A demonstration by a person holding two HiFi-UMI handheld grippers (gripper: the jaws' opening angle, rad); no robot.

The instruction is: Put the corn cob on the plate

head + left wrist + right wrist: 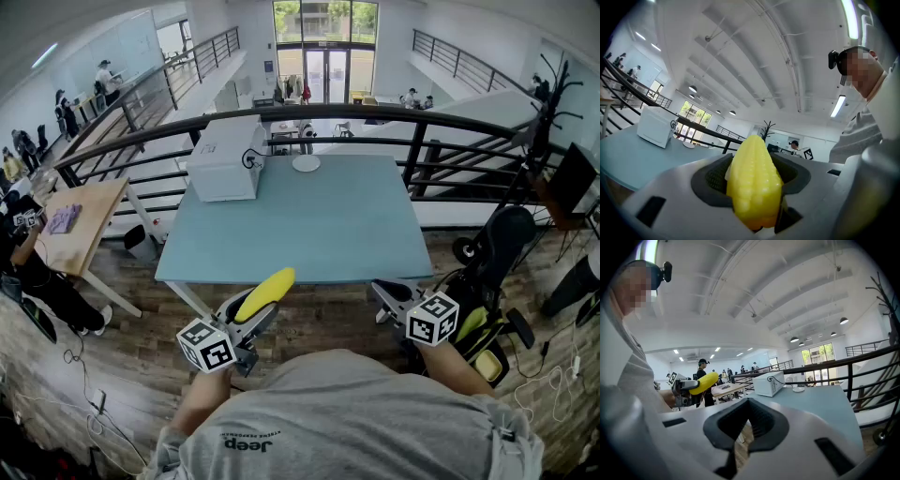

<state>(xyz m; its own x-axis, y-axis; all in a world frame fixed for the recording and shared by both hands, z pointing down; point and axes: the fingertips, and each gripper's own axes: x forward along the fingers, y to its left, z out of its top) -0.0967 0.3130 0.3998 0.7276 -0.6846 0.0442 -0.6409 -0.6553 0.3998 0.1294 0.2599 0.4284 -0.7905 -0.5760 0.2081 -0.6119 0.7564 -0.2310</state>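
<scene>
A yellow corn cob [264, 293] is clamped lengthwise in my left gripper [255, 317], held in the air just off the near edge of the blue table [309, 225]. In the left gripper view the cob [753, 183] fills the hollow between the pads and sticks out ahead. A small white plate [306, 163] lies at the table's far edge, to the right of a white box; it shows small in the left gripper view [689, 145]. My right gripper [386, 292] hovers at the near right corner, shut with nothing in it [746, 427]. The right gripper view also shows the cob [704, 383].
A white box-shaped appliance [225, 157] stands at the table's far left corner. A black railing [375, 117] runs behind the table. A wooden side table [80, 225] stands to the left, a black and yellow chair [487, 281] to the right. People stand farther off.
</scene>
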